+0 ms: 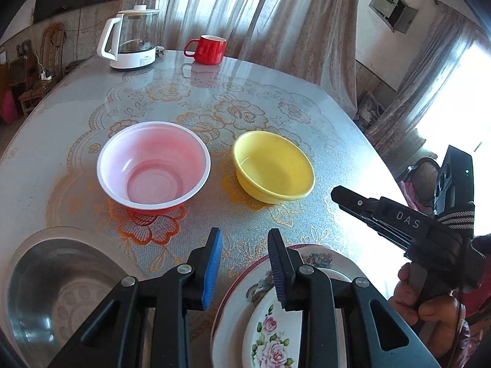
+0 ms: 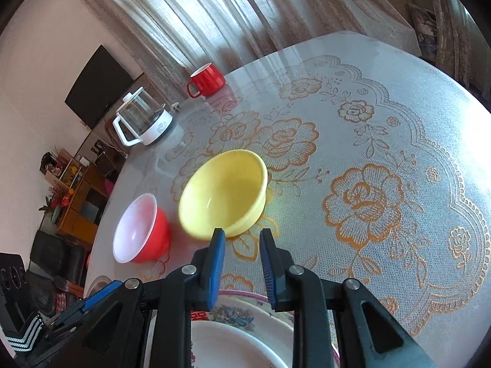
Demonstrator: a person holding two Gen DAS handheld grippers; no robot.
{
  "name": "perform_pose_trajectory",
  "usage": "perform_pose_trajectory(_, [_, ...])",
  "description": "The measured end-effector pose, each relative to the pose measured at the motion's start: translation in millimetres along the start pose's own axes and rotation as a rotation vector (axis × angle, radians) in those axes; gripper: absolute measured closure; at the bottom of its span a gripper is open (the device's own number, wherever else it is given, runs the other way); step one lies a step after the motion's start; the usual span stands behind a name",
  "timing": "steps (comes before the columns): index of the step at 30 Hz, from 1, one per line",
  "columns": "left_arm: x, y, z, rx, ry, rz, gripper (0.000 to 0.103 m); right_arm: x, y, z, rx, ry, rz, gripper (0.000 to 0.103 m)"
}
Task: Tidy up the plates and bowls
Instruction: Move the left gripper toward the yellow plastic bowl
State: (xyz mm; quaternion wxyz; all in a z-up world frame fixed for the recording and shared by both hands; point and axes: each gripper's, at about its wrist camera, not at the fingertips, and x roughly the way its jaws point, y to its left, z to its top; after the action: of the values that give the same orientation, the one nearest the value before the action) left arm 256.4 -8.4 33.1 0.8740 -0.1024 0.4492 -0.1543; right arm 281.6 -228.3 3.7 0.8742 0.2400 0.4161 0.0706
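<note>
Looking along the left gripper (image 1: pixel 245 247), the left wrist view shows its jaws parted with nothing between them, above the lace-patterned tabletop (image 1: pixel 276 98). A red bowl with a white interior (image 1: pixel 153 165) and a yellow bowl (image 1: pixel 273 167) stand side by side, apart, toward the middle of the tabletop. A steel bowl (image 1: pixel 61 291) sits at the near left edge. Stacked floral plates (image 1: pixel 270 322) lie at the near edge, partly under the right-hand finger. A glass kettle (image 1: pixel 132 40) and a red mug (image 1: pixel 207 49) stand at the far edge, near the curtain (image 1: pixel 245 9). The right gripper (image 1: pixel 340 194), held by a hand (image 1: pixel 429 300), reaches in from the right; its jaw state cannot be read here.

In the right wrist view, the right gripper (image 2: pixel 241 236) has jaws slightly apart and empty, above the near rim of the yellow bowl (image 2: pixel 224 193). The red bowl (image 2: pixel 141 230) stands just left of it. The floral plates (image 2: pixel 242 325) lie beneath the fingers at the near edge. Kettle (image 2: pixel 144 119) and mug (image 2: pixel 207 79) stand toward the far left edge.
</note>
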Motion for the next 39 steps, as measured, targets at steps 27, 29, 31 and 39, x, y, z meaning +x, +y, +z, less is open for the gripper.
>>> perform_pose_trajectory(27, [74.7, -15.9, 56.5, -0.095, 0.09, -0.06, 0.077, 54.6, -18.0, 33.0, 0.081, 0.026, -0.002, 0.096])
perform_pose_trajectory(29, [75.3, -15.1, 56.2, -0.108, 0.094, -0.067, 0.077, 54.4, -16.2, 33.5, 0.068, 0.024, -0.007, 0.096])
perform_pose_trajectory(31, [64.6, -11.2, 54.5, -0.143, 0.061, -0.055, 0.077, 54.6, -17.3, 34.1, 0.069, 0.025, -0.01, 0.096])
perform_pose_trajectory(39, [72.7, -11.4, 57.1, -0.128, 0.097, -0.054, 0.077, 37.1, -19.7, 34.5, 0.033, -0.006, -0.072, 0.098])
